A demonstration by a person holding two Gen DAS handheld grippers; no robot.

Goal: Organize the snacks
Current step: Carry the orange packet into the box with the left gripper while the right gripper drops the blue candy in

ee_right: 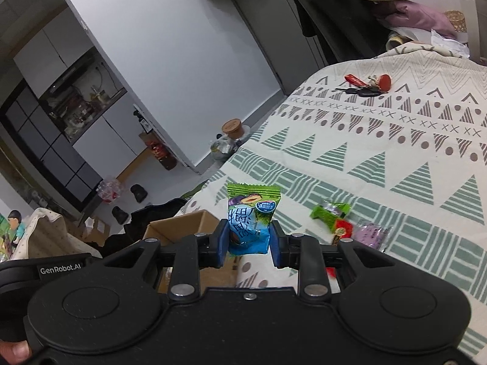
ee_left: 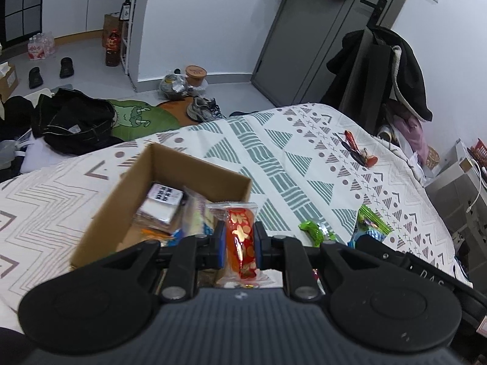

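While both lie clamped mid-body, red snack packet in left tool, blue-green packet in right tool: light, crinkly, slippery, crushable.

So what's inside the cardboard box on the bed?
The cardboard box already holds several wrapped snacks: a white packet with dark writing on top, and clear wrappers beside it. The left gripper hides the near end, so the full count stays unknown.
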